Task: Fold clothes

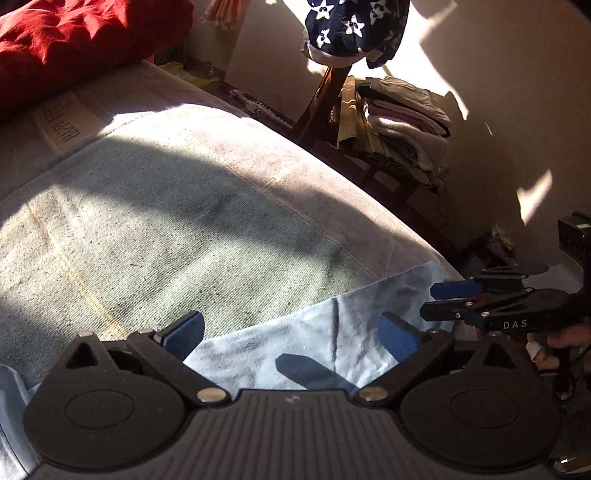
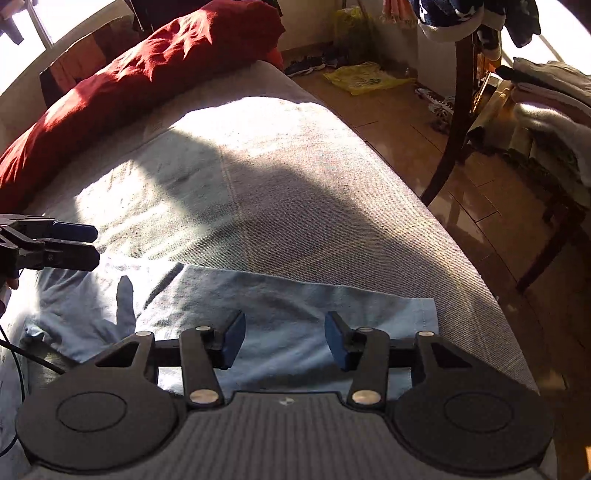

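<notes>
A light blue garment (image 1: 369, 295) (image 2: 295, 291) lies spread flat on the near part of a grey bed cover (image 1: 166, 203) (image 2: 295, 177), partly wrinkled at its left side in the right wrist view. My left gripper (image 1: 291, 332) hangs just above it, open wide with nothing between its blue pads. My right gripper (image 2: 285, 338) is also open and empty above the garment's right half, near its hem. Each gripper shows side-on in the other's view: the right gripper (image 1: 447, 299) at the garment's right corner, the left gripper (image 2: 77, 243) over its left end.
A red blanket (image 1: 74, 33) (image 2: 147, 74) is bunched at the bed's far side. Right of the bed, a wooden chair holds a stack of folded clothes (image 1: 402, 122) (image 2: 546, 107), with a star-patterned garment (image 1: 351, 26) on its back. A yellow bag (image 2: 362, 77) lies on the wooden floor.
</notes>
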`<state>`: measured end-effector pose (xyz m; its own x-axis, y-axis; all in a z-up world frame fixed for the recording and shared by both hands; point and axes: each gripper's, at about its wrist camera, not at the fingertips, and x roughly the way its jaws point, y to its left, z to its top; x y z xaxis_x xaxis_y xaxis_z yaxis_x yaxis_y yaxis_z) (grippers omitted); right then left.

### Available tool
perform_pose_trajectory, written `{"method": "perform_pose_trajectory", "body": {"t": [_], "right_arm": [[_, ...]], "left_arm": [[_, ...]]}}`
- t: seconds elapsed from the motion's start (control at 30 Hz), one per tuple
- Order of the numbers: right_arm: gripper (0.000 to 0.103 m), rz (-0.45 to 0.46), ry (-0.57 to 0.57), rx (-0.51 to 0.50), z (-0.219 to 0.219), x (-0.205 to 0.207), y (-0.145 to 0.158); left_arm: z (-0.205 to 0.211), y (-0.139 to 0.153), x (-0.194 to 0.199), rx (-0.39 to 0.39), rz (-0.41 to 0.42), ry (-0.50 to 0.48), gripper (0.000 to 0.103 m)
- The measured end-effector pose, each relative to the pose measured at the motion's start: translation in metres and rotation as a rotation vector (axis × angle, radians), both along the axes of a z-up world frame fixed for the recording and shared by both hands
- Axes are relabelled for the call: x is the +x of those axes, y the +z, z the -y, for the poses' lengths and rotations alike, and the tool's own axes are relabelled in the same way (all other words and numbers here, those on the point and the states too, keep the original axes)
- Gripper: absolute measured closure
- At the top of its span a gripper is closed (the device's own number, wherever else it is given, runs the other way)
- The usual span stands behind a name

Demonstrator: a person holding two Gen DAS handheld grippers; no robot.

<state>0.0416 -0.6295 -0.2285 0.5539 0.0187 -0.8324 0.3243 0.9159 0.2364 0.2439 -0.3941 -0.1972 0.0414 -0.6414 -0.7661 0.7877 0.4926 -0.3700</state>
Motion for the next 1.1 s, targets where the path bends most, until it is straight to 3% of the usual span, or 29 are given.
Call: {"method": "perform_pose_trajectory", "body": {"t": [0.07, 0.17, 0.27, 0.37, 0.5, 0.57, 0.63, 0.73, 0.9, 1.1], "right_arm": [[0.051, -0.045, 0.019, 0.005, -0.005, 0.002, -0.011], [0.05, -0.075, 0.032, -0.093, 0.002, -0.009, -0.019], [0.05, -0.1, -0.043, -0.098, 0.022, -0.02, -0.018], [0.049, -0.087, -0.063, -0.101, 0.021, -0.027, -0.004], [0.049, -0.053, 0.007, -0.033, -0.002, -0.023, -0.002], [0.048, -0.113, 0.022, -0.073, -0.012, -0.019, -0.014], [0.046, -0.107, -0.008, -0.094, -0.01, -0.023, -0.015], [0.044, -0.125, -0.097, -0.092, -0.003, -0.03, -0.009], [0.041, -0.091, -0.063, -0.032, -0.019, -0.029, 0.008], [0.037, -0.037, 0.037, -0.015, -0.073, -0.011, 0.023]], "left_arm": [[0.001, -0.005, -0.011, 0.007, -0.027, -0.027, 0.004], [0.008, -0.027, -0.022, 0.062, -0.034, -0.048, 0.004], [0.021, -0.044, -0.023, 0.088, 0.01, -0.05, 0.004], [0.024, -0.034, -0.019, 0.067, 0.006, -0.033, 0.004], [0.027, -0.022, -0.015, 0.042, 0.004, -0.013, 0.004], [0.025, -0.019, -0.019, 0.058, 0.033, -0.026, 0.004], [0.019, -0.013, -0.024, 0.067, 0.06, -0.028, 0.004], [-0.002, 0.001, -0.029, 0.076, 0.098, 0.013, 0.004], [-0.063, 0.024, -0.035, 0.127, 0.126, 0.16, 0.004], [-0.125, 0.005, -0.055, 0.183, 0.037, 0.257, 0.003]]}}
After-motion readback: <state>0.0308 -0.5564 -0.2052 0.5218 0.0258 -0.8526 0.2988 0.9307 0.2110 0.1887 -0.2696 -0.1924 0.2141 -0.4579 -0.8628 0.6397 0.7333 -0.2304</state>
